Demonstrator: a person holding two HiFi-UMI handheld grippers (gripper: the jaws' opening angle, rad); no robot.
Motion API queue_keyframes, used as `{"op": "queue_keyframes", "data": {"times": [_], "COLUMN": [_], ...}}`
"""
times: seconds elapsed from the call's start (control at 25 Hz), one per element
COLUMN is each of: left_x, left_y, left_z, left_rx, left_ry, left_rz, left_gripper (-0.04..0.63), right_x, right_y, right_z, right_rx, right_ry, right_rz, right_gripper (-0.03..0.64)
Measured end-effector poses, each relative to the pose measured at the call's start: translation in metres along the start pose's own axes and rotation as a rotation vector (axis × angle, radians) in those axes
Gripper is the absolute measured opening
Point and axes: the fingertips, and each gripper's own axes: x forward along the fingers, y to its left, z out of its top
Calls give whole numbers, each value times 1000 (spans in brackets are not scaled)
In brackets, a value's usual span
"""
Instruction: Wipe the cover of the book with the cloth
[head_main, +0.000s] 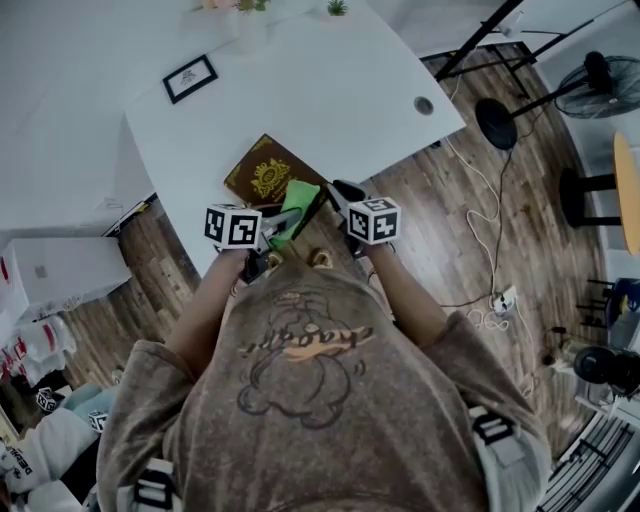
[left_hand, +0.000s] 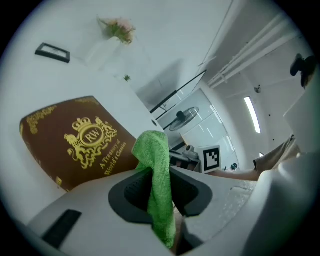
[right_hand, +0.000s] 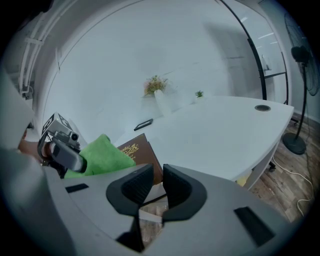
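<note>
**Cloth clamped in left claw, book at the near table edge**

- book (head_main: 262, 172) lies flat on the white table (head_main: 330, 90), close to the near edge and turned corner-on to the person. Gold crest faces up.
- left gripper (head_main: 280, 225): jaws clenched on the green cloth (head_main: 296, 205). In the left gripper view the cloth (left_hand: 157, 180) runs up between the pads and flops over above them, with the book (left_hand: 75, 145) just beyond.
- right gripper (head_main: 342, 192): jaws pinched almost together with only a slit between them, and nothing in it (right_hand: 152, 187). It sits off the book's right side, near the table edge.
- Open room: the tabletop past the book is mostly bare. A picture frame (head_main: 190, 78) lies well apart at far left, a small plant (head_main: 337, 8) stands at the far edge, and a cable hole (head_main: 424, 105) sits near the right corner. Off the right edge is wood floor (head_main: 470, 250) with a fan (head_main: 600, 85) and loose cords.
- Hidden: the book's near corner is covered by the cloth and grippers in the head view, so I can't tell whether it overhangs the edge. In the right gripper view the cloth (right_hand: 102, 156) covers the left part of the book (right_hand: 137, 150).
- Can't tell whether the cloth touches the cover.
</note>
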Motion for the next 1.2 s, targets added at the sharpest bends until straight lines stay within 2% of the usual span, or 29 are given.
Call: {"op": "queue_keyframes", "data": {"times": [0.2, 0.48, 0.6, 0.8, 0.96, 1.2], "left_x": [-28, -75, -89, -100, -83, -44], "left_y": [22, 58, 71, 89, 107, 118], "left_z": [43, 113, 136, 159, 152, 122], "left_rx": [27, 71, 98, 156, 192, 205], "left_ry": [-94, -231, -256, -250, -175, -34], "left_rz": [68, 216, 271, 360, 419, 398], "left_gripper": [78, 78, 78, 78, 78, 78], "right_x": [0, -1, 0, 0, 0, 0], "right_y": [0, 1, -1, 0, -1, 0], "right_z": [-2, 3, -1, 1, -1, 0], "right_rx": [-3, -9, -6, -9, -7, -3], "right_ry": [0, -8, -1, -1, 2, -5], "right_rz": [2, 11, 7, 8, -1, 8], "right_gripper": [63, 63, 63, 63, 63, 63]}}
